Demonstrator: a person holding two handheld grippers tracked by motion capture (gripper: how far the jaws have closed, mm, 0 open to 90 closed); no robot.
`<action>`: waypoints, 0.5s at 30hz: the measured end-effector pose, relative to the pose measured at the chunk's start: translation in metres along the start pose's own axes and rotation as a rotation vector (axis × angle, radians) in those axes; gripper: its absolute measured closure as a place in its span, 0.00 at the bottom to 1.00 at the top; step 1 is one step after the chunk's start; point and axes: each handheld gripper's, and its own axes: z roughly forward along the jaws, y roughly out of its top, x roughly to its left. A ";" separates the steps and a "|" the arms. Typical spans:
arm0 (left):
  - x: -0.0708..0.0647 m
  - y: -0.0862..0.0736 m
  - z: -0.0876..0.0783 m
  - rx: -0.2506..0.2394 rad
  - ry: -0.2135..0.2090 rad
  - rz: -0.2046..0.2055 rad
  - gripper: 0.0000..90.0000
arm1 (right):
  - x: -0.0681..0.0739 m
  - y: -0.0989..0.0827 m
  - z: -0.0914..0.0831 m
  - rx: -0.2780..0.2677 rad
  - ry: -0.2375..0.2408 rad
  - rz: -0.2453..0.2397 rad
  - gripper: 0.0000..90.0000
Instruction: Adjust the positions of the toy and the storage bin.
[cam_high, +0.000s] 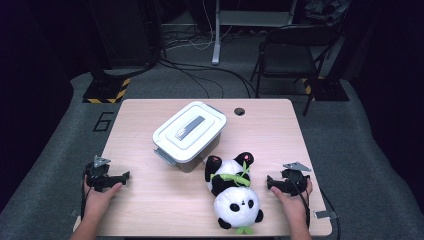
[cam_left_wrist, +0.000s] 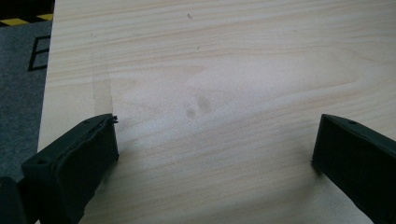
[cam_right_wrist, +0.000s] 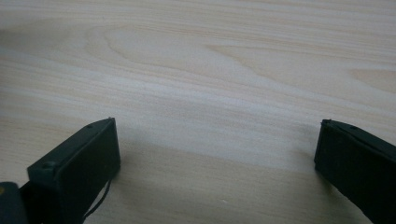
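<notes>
A plush panda (cam_high: 235, 192) lies on its back on the wooden table (cam_high: 150, 210), head toward the near edge, with a green ribbon round its neck. Behind it stands a white lidded plastic box (cam_high: 189, 131) with a grey handle. My left gripper (cam_high: 107, 177) rests on the table at the near left, held by a hand, well apart from the box. My right gripper (cam_high: 280, 182) rests at the near right, just right of the panda. In both gripper views the black jaws stand wide apart over bare wood: left gripper (cam_left_wrist: 215, 140), right gripper (cam_right_wrist: 217, 142).
A round cable hole (cam_high: 239, 111) sits near the table's far edge. Beyond the table are a dark folding chair (cam_high: 292, 52), cables on the grey floor and a yellow-black striped base (cam_high: 106, 92). Bare wood lies between the two grippers at the near edge.
</notes>
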 end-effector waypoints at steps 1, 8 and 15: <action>0.000 0.000 0.000 0.001 0.000 0.003 0.00 | 0.000 0.000 0.000 0.000 0.000 0.000 0.00; -0.001 0.000 0.000 0.006 -0.006 0.001 0.00 | 0.000 0.000 0.000 0.000 -0.002 0.002 0.00; -0.001 0.000 0.000 0.005 -0.005 0.001 0.00 | 0.001 -0.001 -0.001 -0.009 -0.009 0.013 0.04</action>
